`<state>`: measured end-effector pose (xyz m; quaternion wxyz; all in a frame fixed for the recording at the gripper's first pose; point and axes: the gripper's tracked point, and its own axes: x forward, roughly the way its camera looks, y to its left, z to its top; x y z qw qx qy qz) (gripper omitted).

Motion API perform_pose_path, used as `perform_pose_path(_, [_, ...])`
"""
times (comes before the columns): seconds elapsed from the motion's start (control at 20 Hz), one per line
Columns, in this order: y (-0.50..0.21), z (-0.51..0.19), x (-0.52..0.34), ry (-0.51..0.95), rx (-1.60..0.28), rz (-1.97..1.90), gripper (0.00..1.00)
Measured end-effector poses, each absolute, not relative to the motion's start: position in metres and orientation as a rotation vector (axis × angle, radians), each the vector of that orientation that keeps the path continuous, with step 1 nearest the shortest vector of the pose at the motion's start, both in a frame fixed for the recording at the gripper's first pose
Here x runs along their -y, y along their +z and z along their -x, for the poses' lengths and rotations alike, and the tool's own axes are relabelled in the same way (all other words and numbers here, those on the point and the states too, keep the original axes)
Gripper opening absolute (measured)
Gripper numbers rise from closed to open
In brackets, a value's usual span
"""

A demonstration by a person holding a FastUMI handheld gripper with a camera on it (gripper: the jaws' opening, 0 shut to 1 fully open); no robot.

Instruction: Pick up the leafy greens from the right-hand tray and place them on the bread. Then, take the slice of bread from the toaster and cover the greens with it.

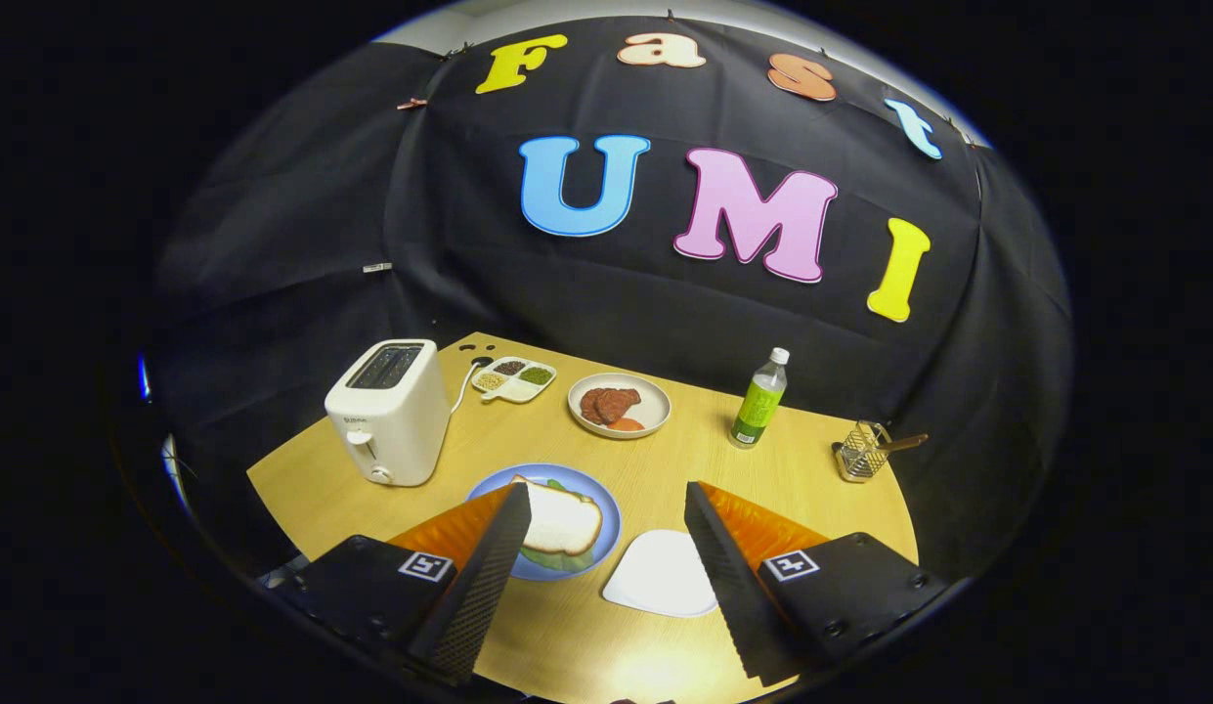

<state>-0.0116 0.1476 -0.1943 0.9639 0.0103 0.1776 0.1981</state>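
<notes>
Tool (606, 548) spread wide above table (762, 469)

The gripper (606, 557) shows at the lower middle of the frame as two wedge-shaped fingers (484, 577), with the jaws standing wide apart. Each finger has a black, finely ribbed inner face and an orange upper side. Behind each sits a black block with dark screws and a small square black-and-white marker (426, 565) on top.

blue plate (489, 484), white toaster (389, 411) (glossy), wooden table (665, 460)
</notes>
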Motion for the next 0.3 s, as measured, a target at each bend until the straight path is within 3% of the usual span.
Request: perform_pose_path(0.3, [-0.1969,0.0113,-0.1498,0.404,-0.362,-0.025,0.99])
